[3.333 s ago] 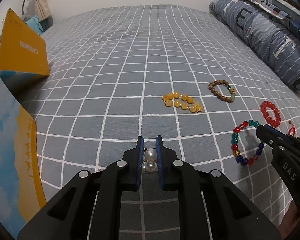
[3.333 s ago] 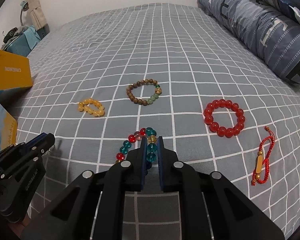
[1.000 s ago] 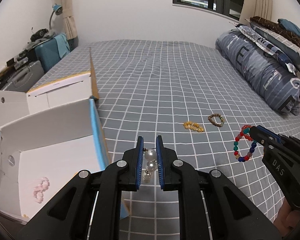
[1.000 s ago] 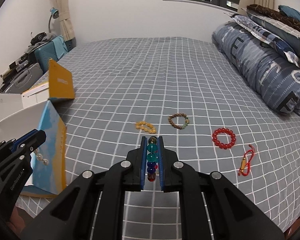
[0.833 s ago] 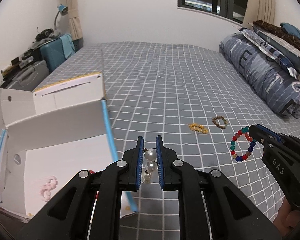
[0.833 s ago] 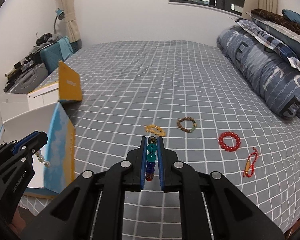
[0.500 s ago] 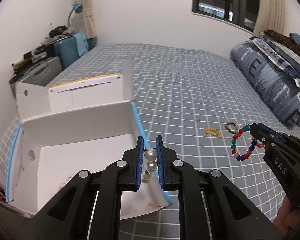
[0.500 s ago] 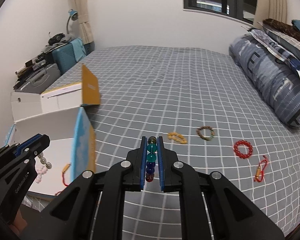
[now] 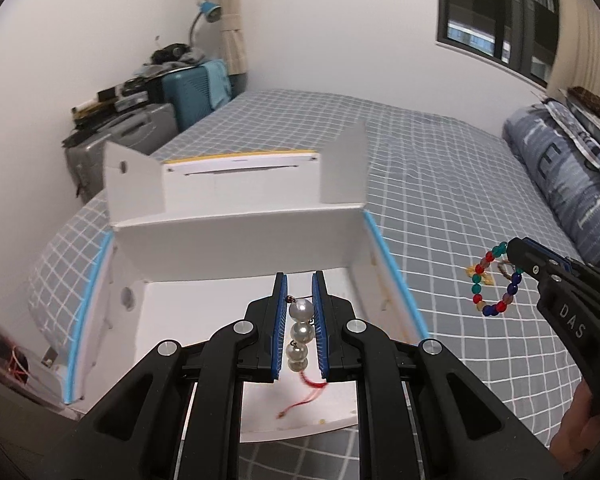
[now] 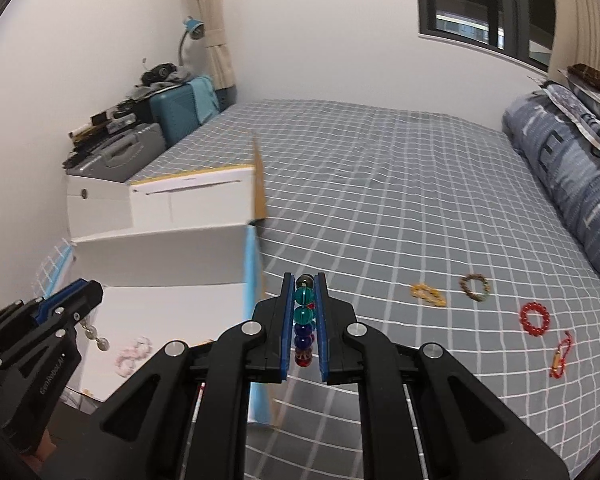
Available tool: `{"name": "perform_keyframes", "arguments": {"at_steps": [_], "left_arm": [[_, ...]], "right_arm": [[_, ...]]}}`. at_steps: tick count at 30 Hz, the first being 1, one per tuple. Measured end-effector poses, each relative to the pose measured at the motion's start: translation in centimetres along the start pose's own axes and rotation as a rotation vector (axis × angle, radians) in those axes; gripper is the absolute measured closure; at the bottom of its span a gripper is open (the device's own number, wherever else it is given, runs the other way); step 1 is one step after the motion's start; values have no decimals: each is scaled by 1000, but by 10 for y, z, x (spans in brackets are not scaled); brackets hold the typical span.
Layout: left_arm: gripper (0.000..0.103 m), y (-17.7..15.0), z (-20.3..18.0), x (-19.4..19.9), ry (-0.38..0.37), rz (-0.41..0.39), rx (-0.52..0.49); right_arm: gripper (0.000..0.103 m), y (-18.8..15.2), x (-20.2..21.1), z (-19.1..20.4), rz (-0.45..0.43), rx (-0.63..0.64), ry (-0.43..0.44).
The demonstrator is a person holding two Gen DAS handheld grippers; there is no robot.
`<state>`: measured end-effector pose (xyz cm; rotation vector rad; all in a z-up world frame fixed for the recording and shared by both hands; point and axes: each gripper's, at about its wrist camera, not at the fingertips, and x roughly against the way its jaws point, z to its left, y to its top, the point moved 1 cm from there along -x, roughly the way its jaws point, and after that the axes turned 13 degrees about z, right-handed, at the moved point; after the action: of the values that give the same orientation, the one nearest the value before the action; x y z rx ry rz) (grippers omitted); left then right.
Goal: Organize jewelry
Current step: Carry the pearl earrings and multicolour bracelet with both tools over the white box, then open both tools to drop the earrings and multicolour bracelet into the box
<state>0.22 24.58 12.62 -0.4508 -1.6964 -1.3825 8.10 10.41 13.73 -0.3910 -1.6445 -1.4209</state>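
My left gripper (image 9: pixel 300 312) is clenched on a pearl strand (image 9: pixel 300 334), the beads pinched between its blue pads, and it hangs over the open white box (image 9: pixel 236 244) that sits at the bed's left edge. Inside the box I see a red cord piece (image 9: pixel 310 394) on the floor near the front wall and, from the right wrist view, a pale pink bracelet (image 10: pixel 134 354). My right gripper (image 10: pixel 304 312) is clamped on the multicoloured bead bracelet (image 10: pixel 303 322), just beside the box's blue right wall, above the grey checked bedspread (image 10: pixel 380 208). Out on the bedspread, toward the right edge, lie a yellow bracelet (image 10: pixel 428 294), a brown one (image 10: pixel 475 287), a red bead ring (image 10: pixel 535 319) and a red cord bracelet (image 10: pixel 561 356), all apart.
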Motion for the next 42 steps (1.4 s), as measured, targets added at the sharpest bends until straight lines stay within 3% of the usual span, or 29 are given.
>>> {"name": "perform_keyframes", "arguments": {"at_steps": [10,20,33,42], "left_arm": [[91,-4,52,3,37,4,68],[91,-8,86,-25,74,54,111],[91,-17,117,-80,92,181,127],[91,-21,119,-96,93,251,127]], "right_arm": [[94,0,-19,61,21,79,53],[94,-3,-60,99,89,130,65],[94,-17,-113,112,204,163,55],[94,-23,-135,120,301,157,33]]}}
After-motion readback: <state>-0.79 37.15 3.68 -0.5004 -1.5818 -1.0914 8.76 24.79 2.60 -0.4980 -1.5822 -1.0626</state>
